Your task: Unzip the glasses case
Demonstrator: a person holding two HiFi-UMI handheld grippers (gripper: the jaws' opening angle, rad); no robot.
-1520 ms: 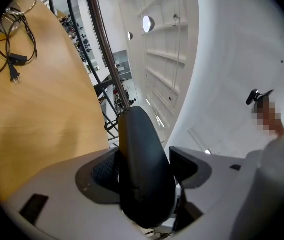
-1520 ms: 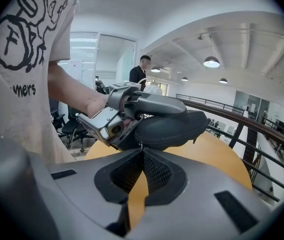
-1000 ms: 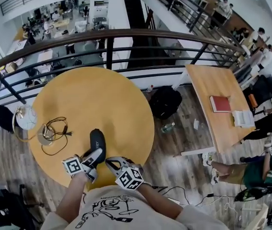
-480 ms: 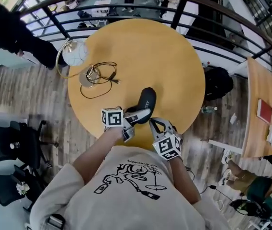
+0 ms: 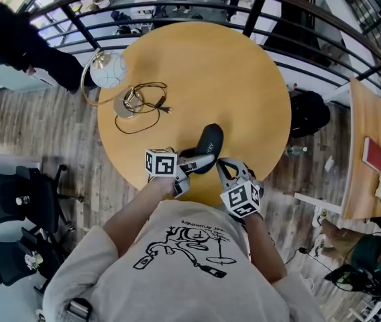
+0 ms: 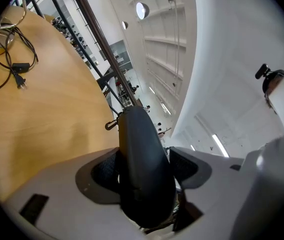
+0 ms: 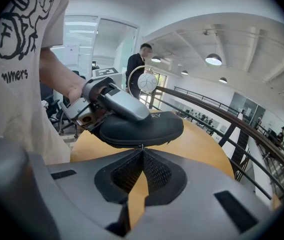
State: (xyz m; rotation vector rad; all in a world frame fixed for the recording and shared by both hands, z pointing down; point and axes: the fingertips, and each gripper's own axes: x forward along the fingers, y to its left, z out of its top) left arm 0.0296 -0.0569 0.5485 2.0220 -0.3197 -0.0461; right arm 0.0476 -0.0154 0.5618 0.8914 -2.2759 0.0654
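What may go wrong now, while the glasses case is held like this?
The right gripper pinches only the tiny zipper pull with the tips of its jaws, so it may slip off. The left gripper clamps one end of the glasses case; pulling might twist it loose.

Round table (image 5: pixel 231 72) — lamp (image 5: pixel 108 72), cable (image 5: pixel 160 108)

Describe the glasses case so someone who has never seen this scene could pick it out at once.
Find the round wooden table beside the railing; at its edge nearest the person, the left gripper clamps one end of the glasses case. It is the only black, smooth, oval item, unlike the white globe lamp and tangled cable across the table.
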